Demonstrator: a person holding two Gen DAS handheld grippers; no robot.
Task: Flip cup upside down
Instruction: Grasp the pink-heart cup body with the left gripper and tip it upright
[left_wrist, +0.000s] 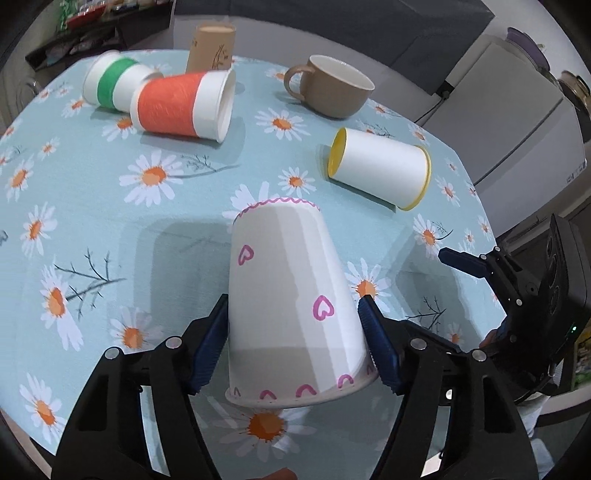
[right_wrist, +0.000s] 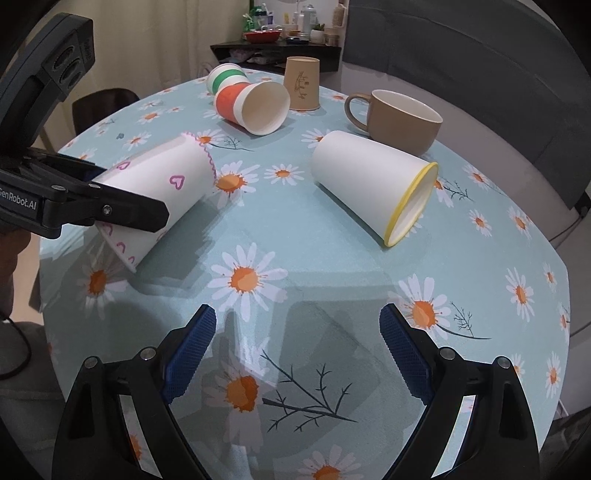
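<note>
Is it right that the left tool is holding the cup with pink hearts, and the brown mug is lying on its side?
Not quite. The left tool does hold the cup with pink hearts, but the brown mug stands upright on the flowered tablecloth, its opening facing up. The right wrist view shows this clearly. The paper cups near it are the ones lying on their sides.
</note>
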